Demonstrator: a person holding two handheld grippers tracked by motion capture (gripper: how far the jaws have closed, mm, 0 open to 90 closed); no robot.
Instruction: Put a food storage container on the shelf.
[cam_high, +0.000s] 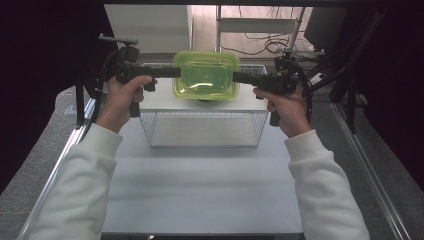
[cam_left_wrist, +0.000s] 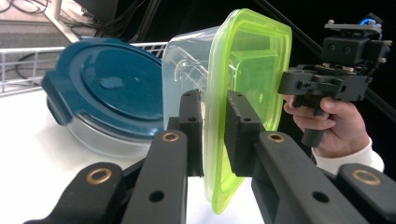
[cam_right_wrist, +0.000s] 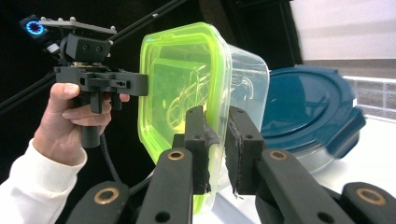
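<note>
Item: clear rectangular plastic container with a translucent lime-green lid (cam_high: 206, 75), held above the white shelf top (cam_high: 165, 102) of a wire-mesh rack (cam_high: 202, 128) at the far side of the table, lid facing up in the high view.

Grip, left: left gripper (cam_left_wrist: 212, 133), jaws nearly closed, pinching the lid rim on one short side.

Grip, right: right gripper (cam_right_wrist: 216, 151), jaws likewise narrowed to a thin gap, clamped on the rim of the opposite side.

Step in hand, as judged: a two-handed carry of the container, which appears lifted off the shelf; whether its base touches anything cannot be told.

Next move calls for: both hands travelling together and level, since each holds only a thin rim and uneven pull could pop the lid or let it slip.

Adjacent: round clear tub with a dark teal lid (cam_left_wrist: 107, 91), resting on the same shelf just behind the container; it limits room for setting down toward the back.

Surroundings: pale grey table (cam_high: 200, 190) in front; cables on the floor beyond.
</note>
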